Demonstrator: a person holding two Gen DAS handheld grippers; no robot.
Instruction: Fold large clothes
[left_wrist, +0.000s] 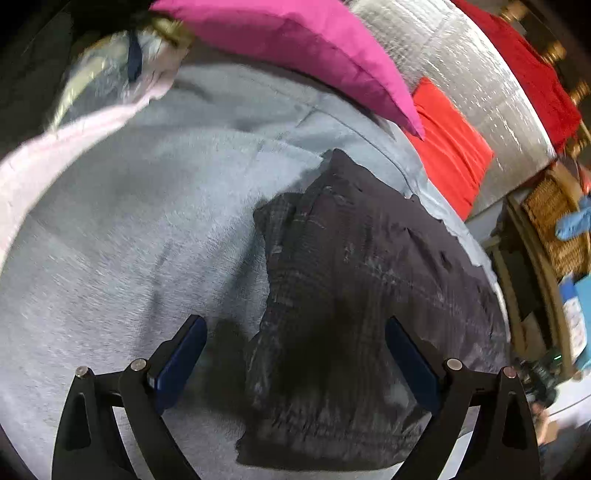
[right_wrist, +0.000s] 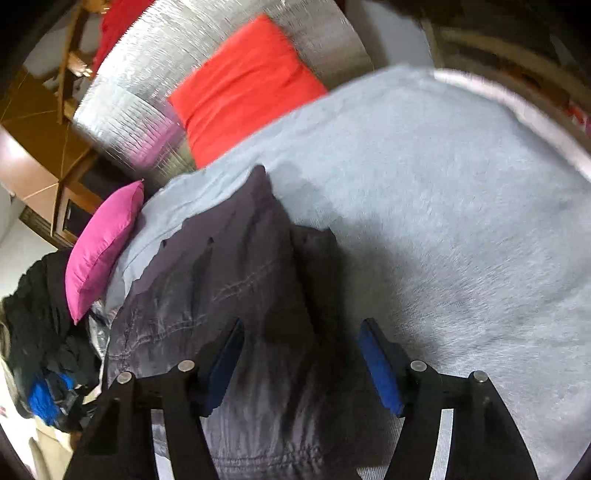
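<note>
A dark grey garment (left_wrist: 354, 295) lies partly folded on a light grey blanket (left_wrist: 129, 240); the right wrist view shows it too (right_wrist: 229, 280). My left gripper (left_wrist: 295, 339) is open and empty, hovering over the garment's near left edge. My right gripper (right_wrist: 301, 350) is open and empty above the garment's near right part, its right finger (right_wrist: 380, 369) over the blanket (right_wrist: 443, 221). Neither gripper holds cloth.
A magenta cushion (left_wrist: 295, 44) and a red cushion (left_wrist: 450, 147) lean on a silver quilted backrest (left_wrist: 461, 55). Pink fabric (left_wrist: 55, 147) edges the blanket at left. A pile of dark and blue clothes (right_wrist: 44, 350) lies beyond the magenta cushion (right_wrist: 103, 243).
</note>
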